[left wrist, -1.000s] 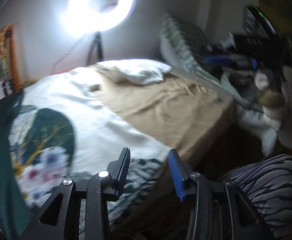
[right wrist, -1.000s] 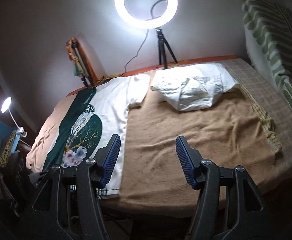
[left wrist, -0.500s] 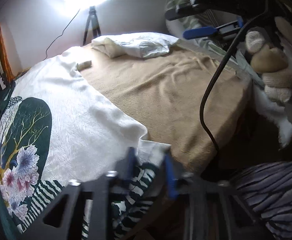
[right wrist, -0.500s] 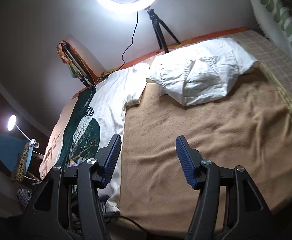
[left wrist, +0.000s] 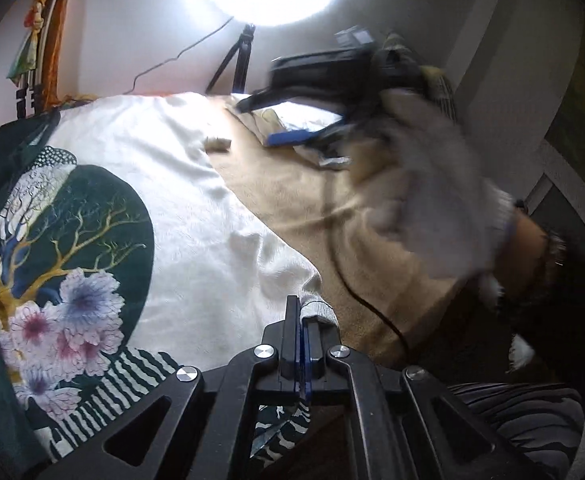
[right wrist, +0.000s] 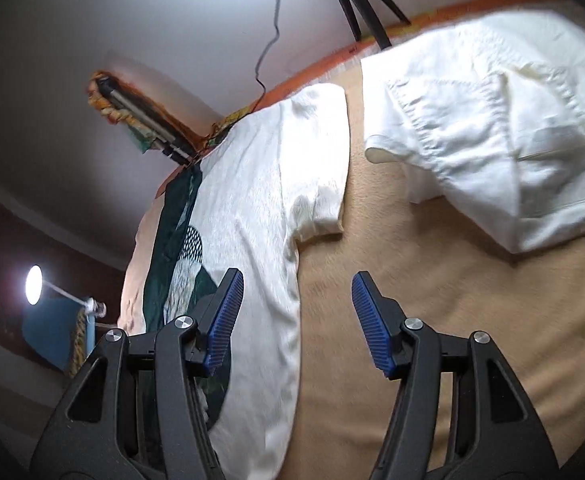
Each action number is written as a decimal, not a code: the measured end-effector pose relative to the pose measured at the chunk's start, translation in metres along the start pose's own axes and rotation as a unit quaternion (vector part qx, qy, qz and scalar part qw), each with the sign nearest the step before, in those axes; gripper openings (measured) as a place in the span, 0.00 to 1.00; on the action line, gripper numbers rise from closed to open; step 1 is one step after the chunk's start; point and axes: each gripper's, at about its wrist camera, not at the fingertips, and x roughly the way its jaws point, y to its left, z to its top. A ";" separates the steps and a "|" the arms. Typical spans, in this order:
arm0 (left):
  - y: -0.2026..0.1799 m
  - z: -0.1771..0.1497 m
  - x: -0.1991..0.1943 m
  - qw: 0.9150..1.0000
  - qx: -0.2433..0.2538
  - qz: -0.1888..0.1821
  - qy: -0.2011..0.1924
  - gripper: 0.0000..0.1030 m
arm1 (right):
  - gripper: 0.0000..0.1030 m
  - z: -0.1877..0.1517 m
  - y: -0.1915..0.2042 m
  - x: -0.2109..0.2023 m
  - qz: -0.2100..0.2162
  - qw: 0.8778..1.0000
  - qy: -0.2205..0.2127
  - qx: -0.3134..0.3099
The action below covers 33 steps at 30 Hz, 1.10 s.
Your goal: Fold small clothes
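shirt: cream T-shirt [left wrist: 196, 216] with a dark green tree-and-flower print lies flat on the tan blanket [left wrist: 312, 208], along the blanket's left side as the right wrist view shows it; near hem hangs over the bed edge, far short sleeve [right wrist: 320, 216] lies out on the blanket.
left gripper: left gripper [left wrist: 300, 320] has just been closing and is now pressed together on the hem corner of the shirt; the cream edge shows bunched at the tips.
grip risk: the bite looks shallow, right at the ribbed edge. A fast lift probably pulls it free, or takes one layer only, so the fold drags skewed.
right gripper: right gripper [right wrist: 292, 320] has its jaws spread with nothing between them, above the shirt's right edge and bare blanket, short of the far sleeve.
timing risk: if the left side lifts before the right has cloth, the shirt likely twists about the one held corner and the print side creases.
cable: a black cable [left wrist: 344, 276] trails across the blanket just beside the held corner; it could snag the hem or get folded in.
shorts: white shorts [right wrist: 492, 136] lie near the far sleeve; a sweeping fold toward them may catch them.
blur: the person's gloved hand [left wrist: 432, 200] is smeared in the left view, so exact aim is hard to tell.
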 end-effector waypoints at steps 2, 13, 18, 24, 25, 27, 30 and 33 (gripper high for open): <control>0.000 0.001 -0.004 1.000 0.001 0.001 -0.005 0.00 | 0.55 0.010 -0.005 0.021 -0.009 0.999 0.006 0.032; 0.017 -0.003 -0.015 1.000 -0.013 -0.010 -0.013 0.00 | 0.17 0.037 -0.013 0.069 -0.036 0.995 0.001 0.092; 0.027 -0.007 -0.017 0.999 -0.025 -0.018 -0.012 0.00 | 0.05 0.043 0.014 0.067 -0.070 0.996 -0.014 0.046; 0.045 -0.011 -0.028 0.998 -0.048 -0.027 -0.012 0.00 | 0.04 0.051 0.073 0.063 -0.101 0.994 -0.027 -0.039; 0.049 -0.011 -0.033 0.998 -0.051 -0.027 -0.015 0.00 | 0.04 0.053 0.084 0.065 -0.101 0.993 -0.027 -0.050; 0.057 -0.013 -0.043 0.998 -0.061 -0.023 -0.021 0.00 | 0.04 0.052 0.107 0.069 -0.105 0.991 -0.024 -0.080; 0.067 -0.016 -0.057 0.997 -0.076 -0.015 -0.028 0.00 | 0.04 0.050 0.138 0.081 -0.114 0.986 -0.014 -0.120; 0.083 -0.021 -0.069 0.995 -0.093 -0.005 -0.031 0.00 | 0.04 0.041 0.170 0.105 -0.118 0.979 0.003 -0.164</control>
